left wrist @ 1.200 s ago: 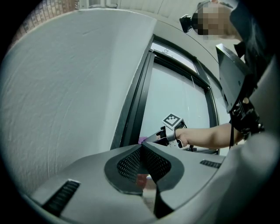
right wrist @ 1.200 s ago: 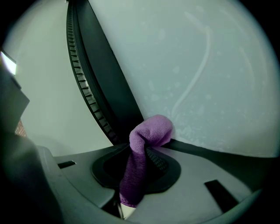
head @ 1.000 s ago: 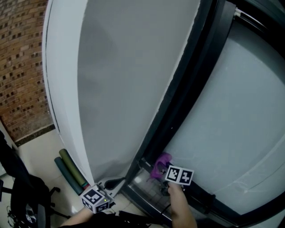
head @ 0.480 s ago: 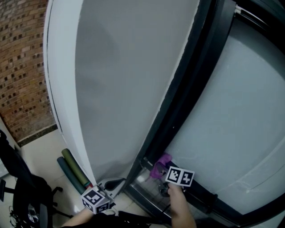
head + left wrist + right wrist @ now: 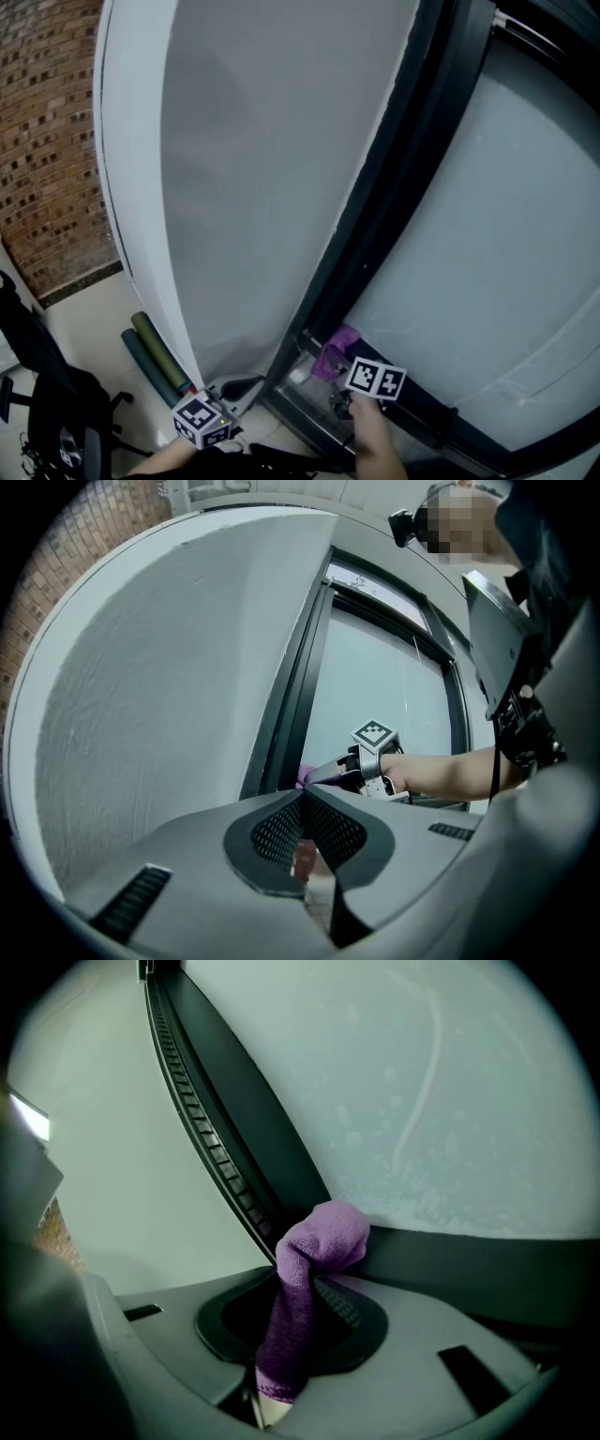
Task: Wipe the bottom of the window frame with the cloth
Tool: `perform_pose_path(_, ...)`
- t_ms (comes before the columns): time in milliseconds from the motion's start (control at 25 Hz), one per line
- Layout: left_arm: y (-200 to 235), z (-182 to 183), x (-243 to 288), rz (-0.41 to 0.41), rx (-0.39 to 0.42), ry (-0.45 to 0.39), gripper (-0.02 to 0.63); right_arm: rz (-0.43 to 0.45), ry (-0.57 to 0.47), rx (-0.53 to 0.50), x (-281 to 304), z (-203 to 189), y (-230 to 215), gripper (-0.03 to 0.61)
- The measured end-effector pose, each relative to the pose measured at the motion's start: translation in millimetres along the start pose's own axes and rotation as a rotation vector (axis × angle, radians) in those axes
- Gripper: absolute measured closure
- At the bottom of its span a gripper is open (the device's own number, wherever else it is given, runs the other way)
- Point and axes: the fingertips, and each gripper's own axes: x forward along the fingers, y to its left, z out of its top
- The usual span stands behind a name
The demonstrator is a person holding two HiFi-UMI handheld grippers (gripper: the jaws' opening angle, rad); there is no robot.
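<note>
Head view: the cloth (image 5: 335, 349) has been edged slightly along the window frame (image 5: 394, 206) bottom, the wipe judged barely begun; left gripper view: the left hand-held gripper (image 5: 302, 792) is held closed, empty, beside the frame; right gripper view: the right hand-held gripper (image 5: 305, 1288) is clamped on the cloth.

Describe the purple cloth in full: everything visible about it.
The purple cloth is a small, soft fabric with a fine looped pile, like microfibre, and a stitched hem at its lower end. It is twisted into a narrow upright strip, clamped between the jaws of the right tongs, and swells into a rounded wad above them. That wad sits in the corner where the upright meets the bottom rail of the dark window frame, apparently touching it, just under the frosted glass.
</note>
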Motion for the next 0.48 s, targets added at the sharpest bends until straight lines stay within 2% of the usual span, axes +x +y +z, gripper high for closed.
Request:
perform_pose_path(120, -5.8, -5.3, 1.2, -0.019, 0.005, 0.021, 0.609, 0.022, -0.011, 0.002, -3.4, -6.7, 4.3, 0.489)
perform_pose_path(280, -13.6, -2.2, 2.8, -0.051, 0.001, 0.003, 0.609, 0.055, -0.024, 0.014, -8.6, -13.8, 7.8, 0.489)
perform_pose_path(480, -18.3, -4.7, 4.9, -0.06, 0.01, 0.027, 0.609, 0.139, -0.052, 0.029, -23.2, -26.2, 18.3, 0.489)
